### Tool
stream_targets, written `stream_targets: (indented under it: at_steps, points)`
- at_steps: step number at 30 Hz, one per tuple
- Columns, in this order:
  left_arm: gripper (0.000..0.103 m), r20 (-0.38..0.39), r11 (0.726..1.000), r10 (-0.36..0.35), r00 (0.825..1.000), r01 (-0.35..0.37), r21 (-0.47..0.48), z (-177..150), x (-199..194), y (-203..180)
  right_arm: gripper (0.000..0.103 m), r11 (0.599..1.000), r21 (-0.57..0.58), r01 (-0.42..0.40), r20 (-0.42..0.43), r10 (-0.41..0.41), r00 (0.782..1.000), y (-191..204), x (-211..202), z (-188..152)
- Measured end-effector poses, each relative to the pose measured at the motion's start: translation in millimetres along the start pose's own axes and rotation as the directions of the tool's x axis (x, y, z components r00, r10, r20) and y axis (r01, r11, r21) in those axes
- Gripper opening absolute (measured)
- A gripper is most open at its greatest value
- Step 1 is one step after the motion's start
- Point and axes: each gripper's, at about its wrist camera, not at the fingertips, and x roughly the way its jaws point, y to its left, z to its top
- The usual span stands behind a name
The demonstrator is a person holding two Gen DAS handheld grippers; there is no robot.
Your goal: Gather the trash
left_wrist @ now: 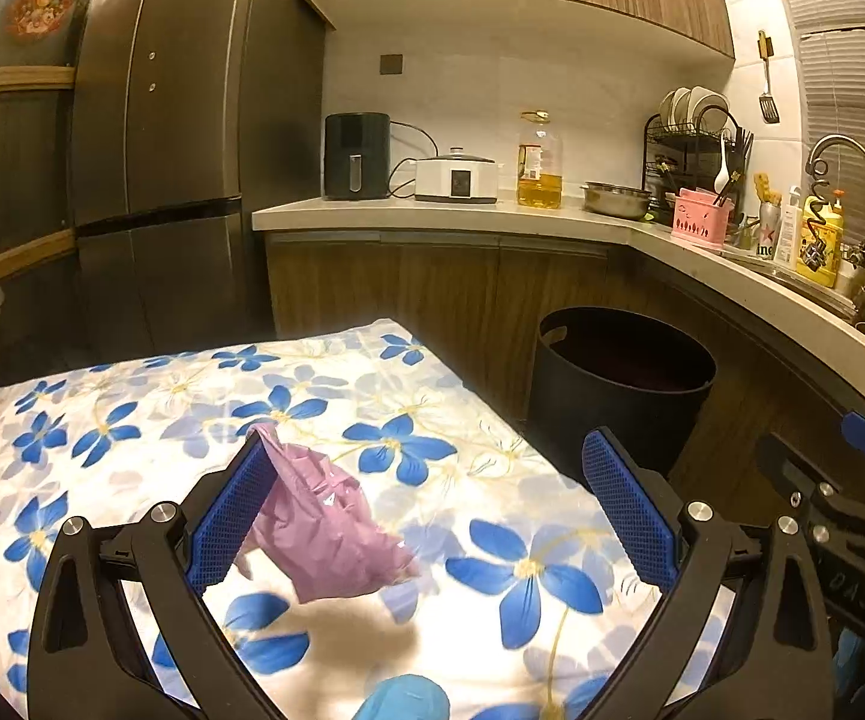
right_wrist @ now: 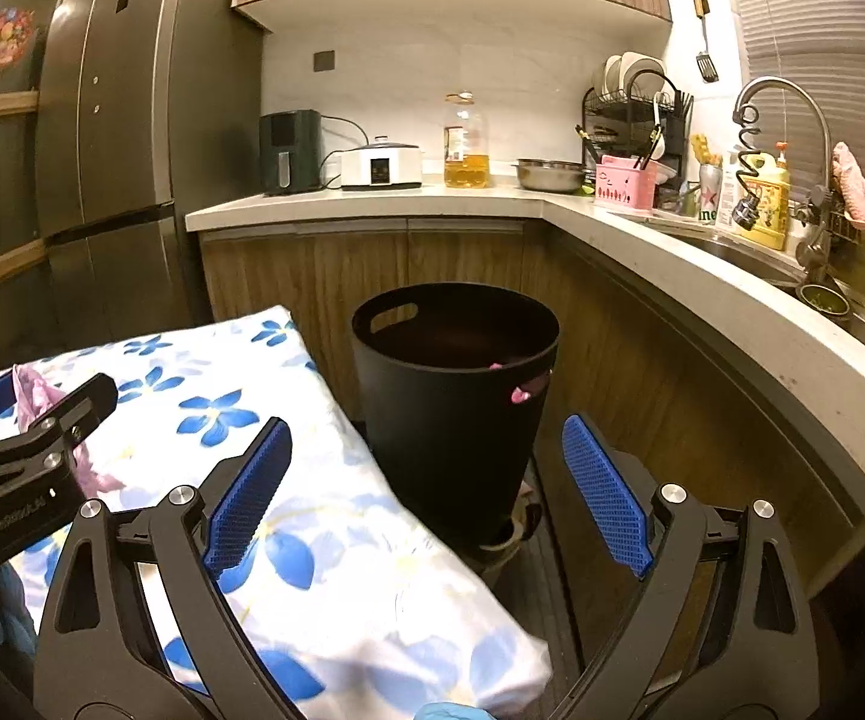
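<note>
A crumpled pink plastic bag [left_wrist: 327,531] hangs against the left finger pad [left_wrist: 234,516] of my left gripper [left_wrist: 432,492], a little above the flowered cloth; the jaws stand wide open. The bag also shows at the left of the right wrist view [right_wrist: 33,393]. The black trash bin [left_wrist: 618,387] stands on the floor beyond the table's right edge. My right gripper [right_wrist: 426,480] is open and empty, pointing at the bin [right_wrist: 453,414]. Bits of pink trash [right_wrist: 525,387] show at the bin's handle hole.
The table is covered by a white cloth with blue flowers [left_wrist: 162,420]. A kitchen counter [right_wrist: 702,276] wraps around the bin, with a sink, dish rack, oil bottle and appliances on it. A dark fridge [left_wrist: 156,120] stands at the left.
</note>
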Motion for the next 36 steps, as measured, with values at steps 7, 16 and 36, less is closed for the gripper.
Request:
stream_targets:
  at_steps: [7, 16, 36]
  points:
    - [0.097, -0.006, 1.0, 0.017, 1.0, -0.017, -0.018, -9.5, -21.8, 9.6, 0.091, 1.0, -0.003, 0.008, -0.015, -0.008, 1.0, 7.3, -25.4, -7.8]
    - [0.097, 0.01, 0.998, 0.042, 0.999, -0.042, -0.037, -17.3, -49.5, 23.9, 0.091, 1.0, -0.025, -0.008, 0.007, 0.008, 1.0, 21.6, -52.4, -13.3]
    - [0.097, 0.032, 0.997, 0.077, 0.997, -0.076, -0.035, -8.8, -75.2, 37.7, 0.092, 0.998, -0.055, -0.031, 0.037, 0.033, 0.999, 38.9, -76.1, -15.5]
